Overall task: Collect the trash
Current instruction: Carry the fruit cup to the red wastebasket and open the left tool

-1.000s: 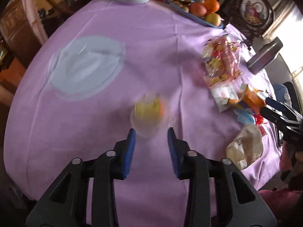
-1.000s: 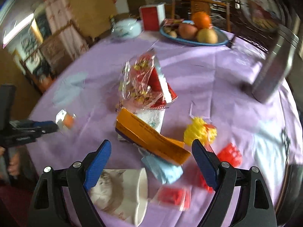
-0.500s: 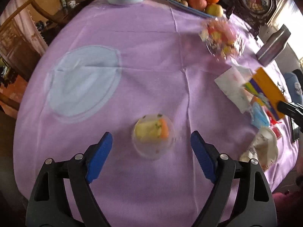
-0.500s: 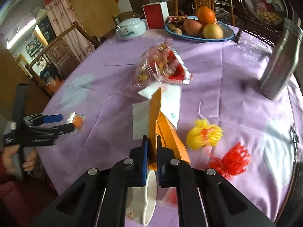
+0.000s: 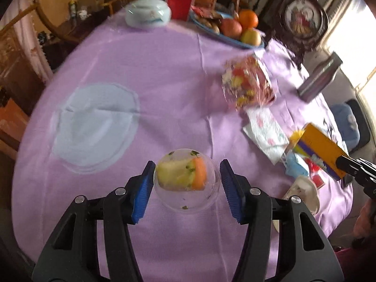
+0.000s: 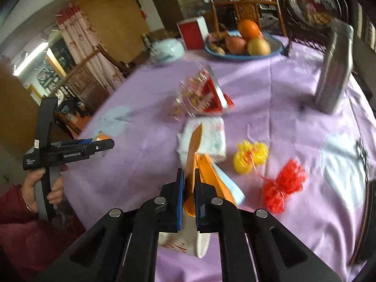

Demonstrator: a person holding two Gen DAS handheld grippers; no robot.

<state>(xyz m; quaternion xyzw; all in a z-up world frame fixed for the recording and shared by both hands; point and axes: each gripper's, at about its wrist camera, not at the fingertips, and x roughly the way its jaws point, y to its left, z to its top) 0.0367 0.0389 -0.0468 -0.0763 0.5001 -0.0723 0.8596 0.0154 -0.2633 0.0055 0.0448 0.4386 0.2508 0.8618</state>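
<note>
Round table w/ lilac cloth [image 5: 145,70]; its left half is mostly bare, only a pale blue patch [image 5: 96,127] printed/lying flat on the cloth, so lots of open room there out to the left rim, where wooden chairs [image 5: 21,54] stand just beyond the edge. Left gripper [image 5: 186,188] sits near the front edge, jaws closing around a clear plastic dome cup [image 5: 188,183] w/ yellow and orange food scraps inside; the cup is betw. the blue pads but a sliver of gap shows on the right side, so not clamped. In the right wrist view the person's left hand [image 6: 43,185] holds that tool out over the table's left rim. Centre-right is crowded: crinkly candy wrapper [image 6: 199,94], white printed napkin [image 6: 206,138] just beside it, then yellow mesh net [image 6: 250,156] and red mesh net [image 6: 283,184] near each other but apart. Right gripper [image 6: 188,197] is clenched on an orange cardboard box [image 6: 206,178], flattened edge pinched betw. the pads and raised above the cloth; a white paper cup [image 6: 199,242] lies on its side under the fingers, close to the near edge. Far side: pale ceramic lidded pot [image 6: 166,50], red box [image 6: 192,33], blue fruit plate [image 6: 244,55] by the back rim. Far right, a steel flask [image 6: 333,70] stands near the right edge; some clear cloth betw. it and the nets.
</note>
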